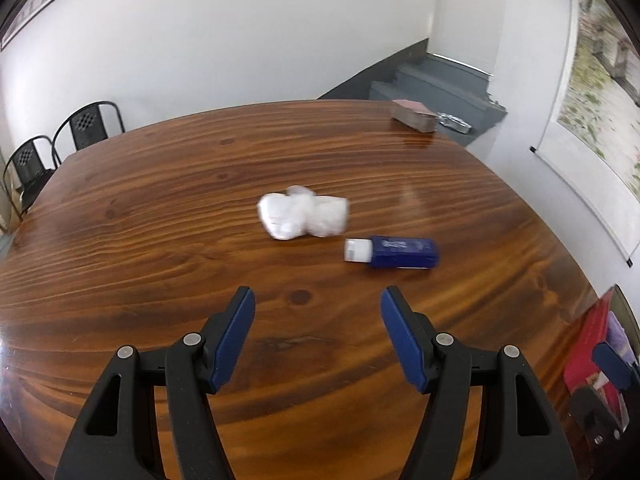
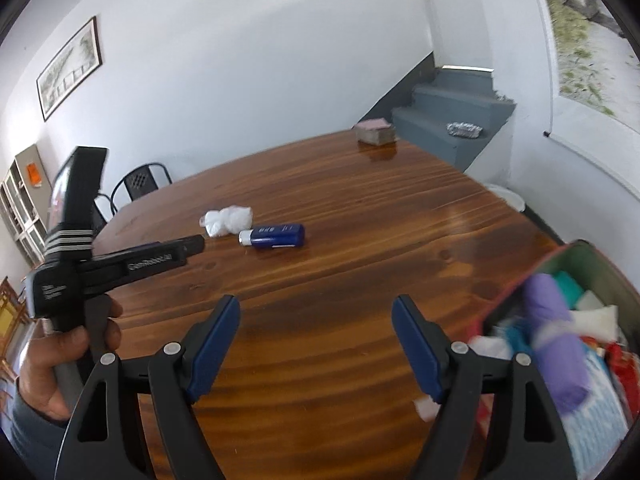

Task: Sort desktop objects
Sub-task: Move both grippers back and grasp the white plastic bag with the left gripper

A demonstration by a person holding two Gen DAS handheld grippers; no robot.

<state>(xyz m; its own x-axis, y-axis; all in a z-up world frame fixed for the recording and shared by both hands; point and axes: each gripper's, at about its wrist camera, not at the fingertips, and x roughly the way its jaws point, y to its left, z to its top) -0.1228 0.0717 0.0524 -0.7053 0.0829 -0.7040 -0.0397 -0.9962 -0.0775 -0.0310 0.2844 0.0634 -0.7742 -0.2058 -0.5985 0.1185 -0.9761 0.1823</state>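
Left wrist view, left to right: two black chairs (image 1: 60,140) stand past the table's left edge. The left gripper (image 1: 318,300) hovers over the near part of the wooden table (image 1: 160,208), jaws spread wide with nothing between them. Beyond it, near the table's middle, lies a crumpled white tissue wad (image 1: 302,216); just to its right, apart from it by a thin gap, a blue bottle (image 1: 394,253) lies on its side, white cap pointing left. A small brown block with a pink top (image 1: 414,117) sits at the far right edge. At the near right edge only a red sliver of the box (image 1: 588,344) shows, with a blue pad of the other gripper in front of it.

Right wrist view, left to right: this view alone shows the person's left hand (image 2: 60,360) around the handle of the left gripper, seen from the side with its tip aimed at the tissue wad (image 2: 228,221); from here its jaws cannot be judged. The bottle (image 2: 276,235) lies beside the wad, the block (image 2: 376,130) at the far edge. The right gripper (image 2: 316,312) is also wide open and holds nothing. Only here is the box (image 2: 600,256) seen from above, at the near right corner: inside lie a purple roll (image 2: 556,344), teal and white pieces and red items, blurred.
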